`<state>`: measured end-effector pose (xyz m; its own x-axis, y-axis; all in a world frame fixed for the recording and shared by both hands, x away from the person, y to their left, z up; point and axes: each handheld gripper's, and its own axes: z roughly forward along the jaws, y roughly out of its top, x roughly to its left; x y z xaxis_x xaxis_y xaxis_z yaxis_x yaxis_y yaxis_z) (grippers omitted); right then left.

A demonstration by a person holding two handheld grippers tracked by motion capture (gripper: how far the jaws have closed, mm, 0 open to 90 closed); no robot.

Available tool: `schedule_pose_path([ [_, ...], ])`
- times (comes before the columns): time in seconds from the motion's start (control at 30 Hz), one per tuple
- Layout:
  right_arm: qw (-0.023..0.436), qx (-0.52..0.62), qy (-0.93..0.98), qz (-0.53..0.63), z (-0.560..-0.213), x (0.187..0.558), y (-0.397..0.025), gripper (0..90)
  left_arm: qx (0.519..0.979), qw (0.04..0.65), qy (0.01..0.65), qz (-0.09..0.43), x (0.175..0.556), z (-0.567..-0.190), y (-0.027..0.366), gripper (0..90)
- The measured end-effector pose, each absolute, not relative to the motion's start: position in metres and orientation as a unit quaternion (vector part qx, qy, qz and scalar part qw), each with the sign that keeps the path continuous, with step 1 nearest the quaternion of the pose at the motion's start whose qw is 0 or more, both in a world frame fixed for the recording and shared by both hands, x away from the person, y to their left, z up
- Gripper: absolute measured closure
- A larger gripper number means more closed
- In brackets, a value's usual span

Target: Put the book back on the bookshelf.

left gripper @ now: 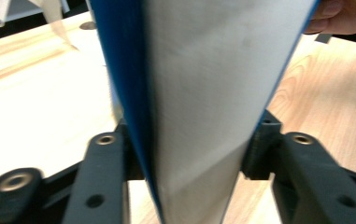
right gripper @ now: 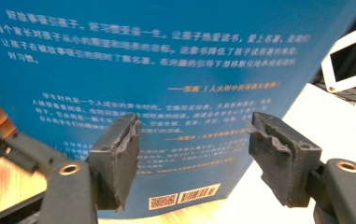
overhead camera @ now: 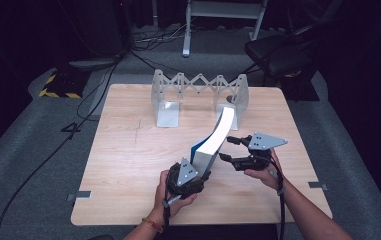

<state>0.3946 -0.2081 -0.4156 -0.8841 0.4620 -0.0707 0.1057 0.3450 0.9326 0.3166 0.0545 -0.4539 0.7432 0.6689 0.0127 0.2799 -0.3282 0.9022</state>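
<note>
1. A blue-covered book (overhead camera: pixel 214 142) stands on its lower edge on the wooden table (overhead camera: pixel 128 150), just right of the table's middle and toward the person's side; it leans away from the person, with its white page edges facing up and to the right, and its top nears the right bookend.
2. The left gripper (overhead camera: pixel 190 181) is clamped on the lower near corner of the book; in the left gripper view the two black jaws press against both covers, with the grey page block (left gripper: pixel 199 107) and the blue cover edge between them.
3. The right gripper (overhead camera: pixel 230 149) sits just right of the book with its jaws apart; in the right gripper view the pads (right gripper: pixel 119 154) stand wide on either side of the back cover (right gripper: pixel 166 70), which carries white printed text, a barcode and a square code near its lower edge; whether a pad touches the cover I cannot tell.
4. A pale expandable bookend rack (overhead camera: pixel 198 95) stands at the far side of the table, its zigzag lattice linking two upright ends.
5. The person's left hand (overhead camera: pixel 170 197) and right hand (overhead camera: pixel 263 172) hold the grippers from the near edge; dark cables (overhead camera: pixel 78 115) lie on the grey floor to the left.
</note>
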Motion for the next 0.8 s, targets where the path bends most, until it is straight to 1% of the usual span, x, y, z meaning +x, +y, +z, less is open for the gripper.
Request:
schedule_pose_path([
  [0.07, 0.166, 0.175, 0.804, 0.543, -0.416, 0.395, -0.208, 31.9, 0.792, 0.502, 0.294, 0.188, 0.319, -0.455, 0.058, 58.7],
  [0.3, 0.178, 0.184, 0.802, 0.540, -0.415, 0.397, -0.214, 32.1, 0.791, 0.523, 0.278, 0.153, 0.325, -0.458, 0.061, 59.1],
  [0.57, 0.192, 0.210, 0.799, 0.529, -0.419, 0.406, -0.248, 30.2, 0.797, 0.542, 0.243, 0.107, 0.328, -0.459, 0.049, 59.3],
  [0.73, 0.188, 0.217, 0.802, 0.524, -0.420, 0.408, -0.268, 29.3, 0.801, 0.547, 0.225, 0.088, 0.331, -0.459, 0.040, 59.2],
  [0.8, 0.181, 0.226, 0.805, 0.517, -0.425, 0.408, -0.279, 30.3, 0.804, 0.548, 0.216, 0.081, 0.332, -0.459, 0.037, 59.2],
])
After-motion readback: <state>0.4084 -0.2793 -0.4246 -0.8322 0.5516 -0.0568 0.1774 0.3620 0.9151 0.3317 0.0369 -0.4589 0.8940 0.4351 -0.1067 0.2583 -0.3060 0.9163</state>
